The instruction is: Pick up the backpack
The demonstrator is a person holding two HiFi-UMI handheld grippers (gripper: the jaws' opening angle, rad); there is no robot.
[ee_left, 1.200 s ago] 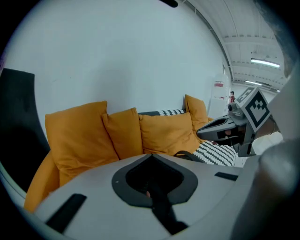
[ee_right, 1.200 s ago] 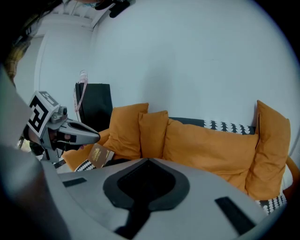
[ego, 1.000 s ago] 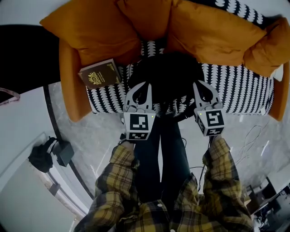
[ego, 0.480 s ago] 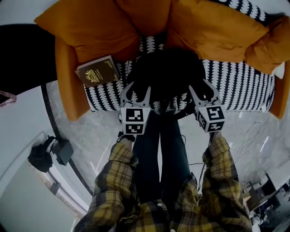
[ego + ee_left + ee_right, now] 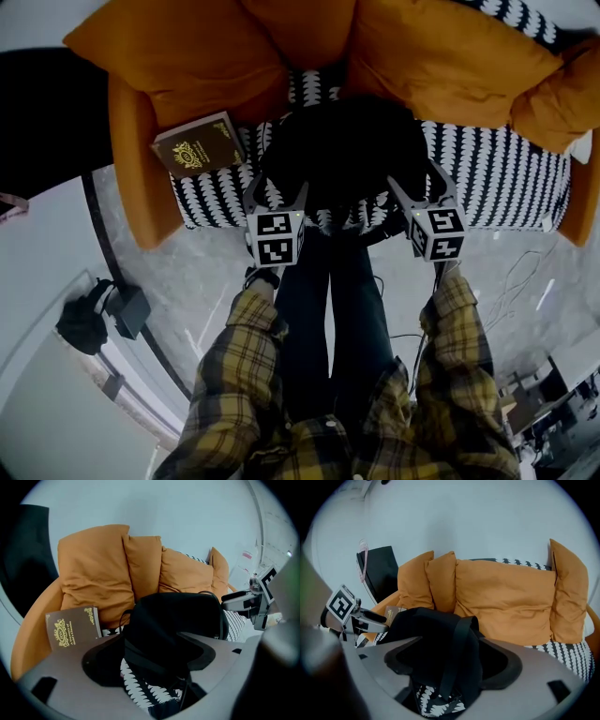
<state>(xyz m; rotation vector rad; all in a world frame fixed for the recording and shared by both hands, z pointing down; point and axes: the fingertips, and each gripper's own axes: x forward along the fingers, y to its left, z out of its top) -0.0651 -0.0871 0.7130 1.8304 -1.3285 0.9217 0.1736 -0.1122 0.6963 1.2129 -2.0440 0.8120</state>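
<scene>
- A sofa (image 5: 497, 178) (orange cushions, black-and-white seat) is spread across the top.
- The black backpack (image 5: 342, 150) is laid on its seat, upper centre.
- A brown book (image 5: 195, 147), upper left, is lettered in gold; only "Classics" can be read.
- The left gripper (image 5: 277, 187) and right gripper (image 5: 415, 180) have just been opened wide; the backpack is framed, ungripped, between both pairs of jaws.

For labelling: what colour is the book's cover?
Dark brown book, gold print; clearest in the left gripper view.

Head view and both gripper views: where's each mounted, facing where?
Head view: on the person's head, steeply down at the backpack on the sofa; plaid sleeves, legs, left gripper, right gripper show.
Left gripper view: on that gripper, facing backpack and cushions; own jaws, just been opening, straddle the backpack.
Right gripper view: same from the right; jaws likewise.
Shared: backpack, book.
</scene>
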